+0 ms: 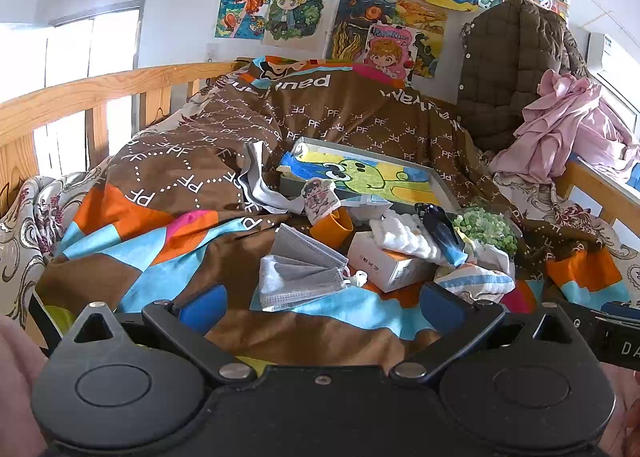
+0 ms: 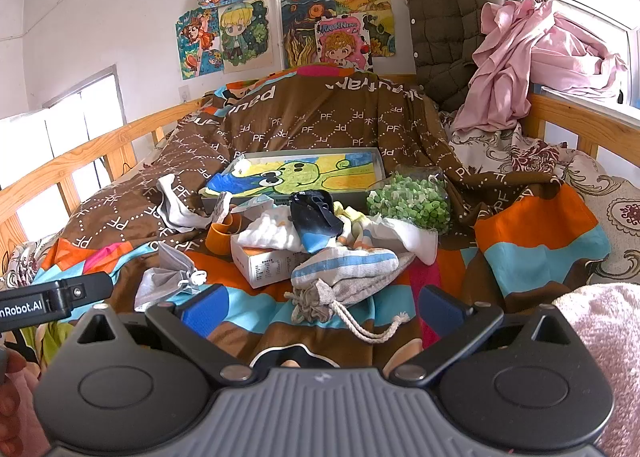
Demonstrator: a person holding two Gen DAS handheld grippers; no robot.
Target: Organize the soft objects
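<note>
On the bed, a grey face mask [image 1: 298,275] lay flat just ahead of the left gripper [image 1: 324,303], long axis crosswise; a drawstring pouch [image 2: 344,281] lay before the right gripper [image 2: 320,307]. Both grippers' fingers were spread, empty.

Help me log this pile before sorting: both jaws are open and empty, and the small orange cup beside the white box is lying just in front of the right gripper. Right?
Not quite. The grey drawstring cloth pouch, not the small orange cup, lies just in front of the right gripper, as the right wrist view shows. The cup sits farther back beside the white box. Both jaws are open and empty.
</note>
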